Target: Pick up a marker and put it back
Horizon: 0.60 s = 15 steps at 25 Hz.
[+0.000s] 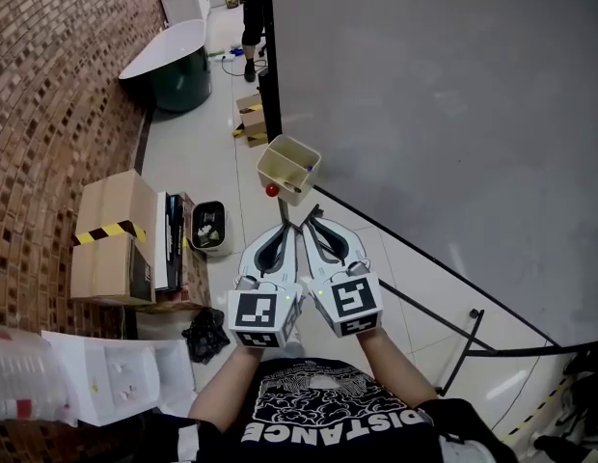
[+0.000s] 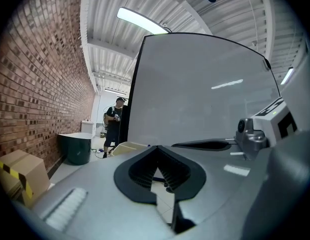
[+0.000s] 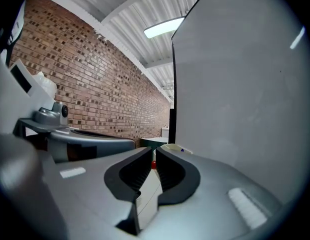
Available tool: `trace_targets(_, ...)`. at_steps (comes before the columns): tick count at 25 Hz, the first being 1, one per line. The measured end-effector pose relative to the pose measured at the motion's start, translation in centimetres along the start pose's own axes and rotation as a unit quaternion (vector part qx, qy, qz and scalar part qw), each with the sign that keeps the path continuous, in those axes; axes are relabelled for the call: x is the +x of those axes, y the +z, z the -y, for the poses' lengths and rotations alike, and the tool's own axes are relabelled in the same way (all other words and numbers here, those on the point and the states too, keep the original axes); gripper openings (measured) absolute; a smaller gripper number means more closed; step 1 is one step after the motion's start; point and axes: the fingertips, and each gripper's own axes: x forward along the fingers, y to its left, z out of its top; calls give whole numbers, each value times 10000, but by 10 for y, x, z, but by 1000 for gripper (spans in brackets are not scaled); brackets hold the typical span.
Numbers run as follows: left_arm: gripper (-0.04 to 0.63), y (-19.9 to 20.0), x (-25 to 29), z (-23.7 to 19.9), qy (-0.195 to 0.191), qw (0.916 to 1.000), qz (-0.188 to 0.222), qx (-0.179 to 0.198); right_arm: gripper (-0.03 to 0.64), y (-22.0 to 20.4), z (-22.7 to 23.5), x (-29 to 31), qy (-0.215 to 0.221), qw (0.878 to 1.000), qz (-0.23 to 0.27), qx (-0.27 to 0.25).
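Hovering side by side below the cup [image 1: 288, 165], left gripper [image 1: 297, 226] and right gripper [image 1: 314, 212] point at it, probably lining up for the marker [image 1: 309, 169] inside; both tongs pressed together, empty

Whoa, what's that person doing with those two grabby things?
A person holds a gripper in each hand. The left gripper and the right gripper are side by side, both pointing at a cream cup at the edge of the big board. Both grippers are shut and empty, and stop short of the cup. No marker has been picked up yet.
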Motion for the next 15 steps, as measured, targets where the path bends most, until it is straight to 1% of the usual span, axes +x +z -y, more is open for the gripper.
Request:
trace_targets(7,6,-3,20,-16,-91,9998,-151,-11,9,-6,14,31,-164,9998,-105,27)
trace_targets(15,6,-2,35,-33,-173,9998,-83,27,19,-17,26,57,-340,9992,-216,47)
